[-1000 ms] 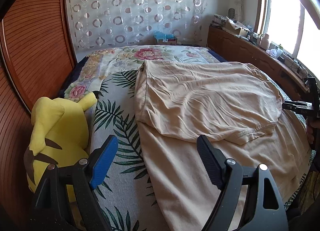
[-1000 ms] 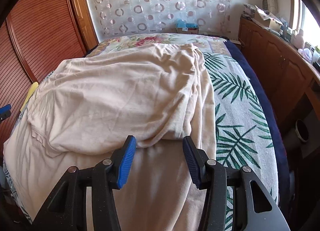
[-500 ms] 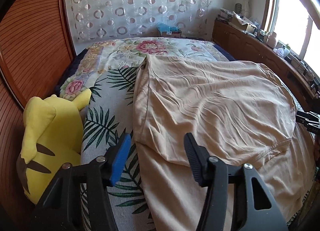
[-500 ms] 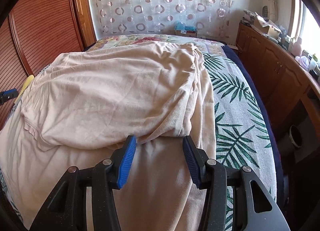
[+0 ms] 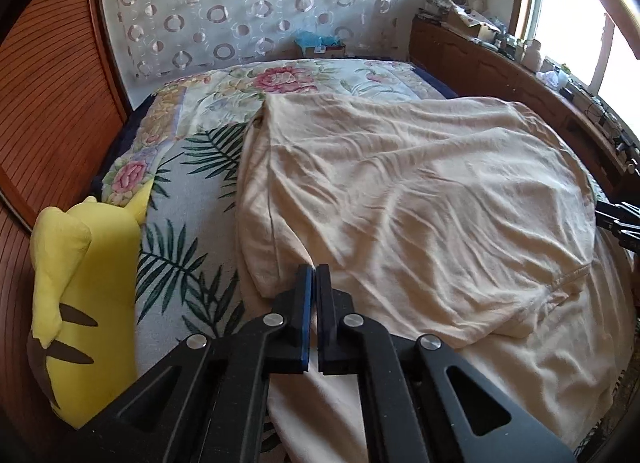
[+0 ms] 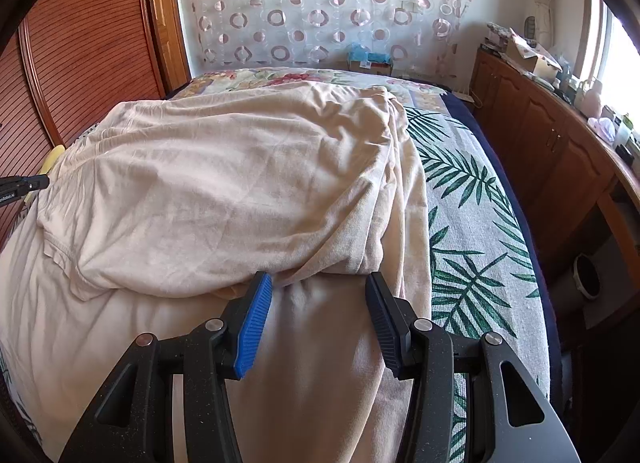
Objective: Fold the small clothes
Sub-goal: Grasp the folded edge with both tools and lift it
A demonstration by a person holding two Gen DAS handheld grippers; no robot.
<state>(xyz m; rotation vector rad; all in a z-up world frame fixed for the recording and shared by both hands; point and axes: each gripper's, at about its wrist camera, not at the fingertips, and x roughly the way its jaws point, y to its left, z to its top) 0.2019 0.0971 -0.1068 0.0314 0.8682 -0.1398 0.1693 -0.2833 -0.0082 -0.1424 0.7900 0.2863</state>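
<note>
A cream-beige garment (image 5: pixel 408 191) lies spread across the bed, soft and heavily wrinkled. Its far part is folded over toward the near side, forming a puffy upper layer whose stitched hem (image 5: pixel 568 277) curls at the right, seen from the left wrist view. The lower layer (image 6: pixel 312 363) runs flat toward the near edge.

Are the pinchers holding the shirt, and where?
The left gripper is shut on the beige shirt, pinching its near folded edge. The right gripper is open over the fold, holding nothing.
</note>
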